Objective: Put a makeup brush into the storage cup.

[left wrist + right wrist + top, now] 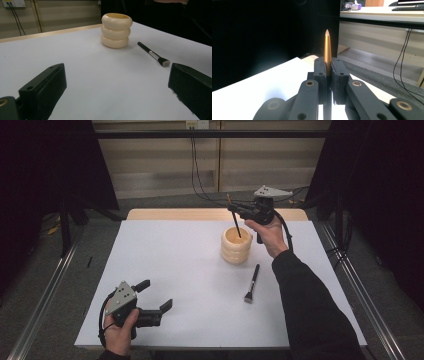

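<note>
Overhead, right claw (234,210) clamping pencil (233,222) into cream holder (236,245), left claw (156,295) wide open.

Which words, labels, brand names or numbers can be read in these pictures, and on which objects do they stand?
None can be read. The cream ribbed ring-shaped holder, the black-handled flat brush lying on the white table and the slim gold-tipped pencil-like tool clamped in the right gripper show no print. The items on the far desk are too blurred to read.
</note>
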`<state>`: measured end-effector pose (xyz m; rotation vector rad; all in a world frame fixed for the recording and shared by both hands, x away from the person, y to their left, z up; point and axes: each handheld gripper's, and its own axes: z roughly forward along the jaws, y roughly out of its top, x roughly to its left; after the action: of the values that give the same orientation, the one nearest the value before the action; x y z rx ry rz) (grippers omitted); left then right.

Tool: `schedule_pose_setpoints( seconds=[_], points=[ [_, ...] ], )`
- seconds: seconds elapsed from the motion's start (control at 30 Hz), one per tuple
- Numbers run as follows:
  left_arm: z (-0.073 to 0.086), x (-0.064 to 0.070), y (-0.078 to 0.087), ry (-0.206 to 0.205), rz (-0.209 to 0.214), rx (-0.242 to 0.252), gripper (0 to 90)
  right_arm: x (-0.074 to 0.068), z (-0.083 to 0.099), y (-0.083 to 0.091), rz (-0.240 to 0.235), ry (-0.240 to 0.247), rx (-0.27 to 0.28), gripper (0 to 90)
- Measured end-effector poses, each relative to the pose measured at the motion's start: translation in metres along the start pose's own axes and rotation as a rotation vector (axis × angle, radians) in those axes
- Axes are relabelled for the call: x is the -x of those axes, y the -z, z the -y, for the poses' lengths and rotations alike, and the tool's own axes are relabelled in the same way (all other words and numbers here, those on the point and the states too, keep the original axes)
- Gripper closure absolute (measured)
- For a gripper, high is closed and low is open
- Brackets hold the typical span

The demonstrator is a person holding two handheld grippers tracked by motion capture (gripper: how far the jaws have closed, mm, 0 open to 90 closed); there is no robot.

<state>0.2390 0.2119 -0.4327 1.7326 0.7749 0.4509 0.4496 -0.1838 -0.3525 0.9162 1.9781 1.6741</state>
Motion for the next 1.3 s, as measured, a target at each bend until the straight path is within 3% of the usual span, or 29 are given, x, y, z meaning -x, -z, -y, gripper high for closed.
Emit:
schedule_pose_setpoints(
  seconds=[0.4,1.3],
  points=[
    [0.0,-0.001,0.0,0.005,-0.003,-0.003,1.8,0.005,0.02,-0.006,0.003,-0.019,-0.018,83.8],
    [0.0,-0.002,0.002,0.003,-0.003,0.01,1.6,0.007,0.068,0.003,0.006,-0.061,-0.069,83.5]
  ],
)
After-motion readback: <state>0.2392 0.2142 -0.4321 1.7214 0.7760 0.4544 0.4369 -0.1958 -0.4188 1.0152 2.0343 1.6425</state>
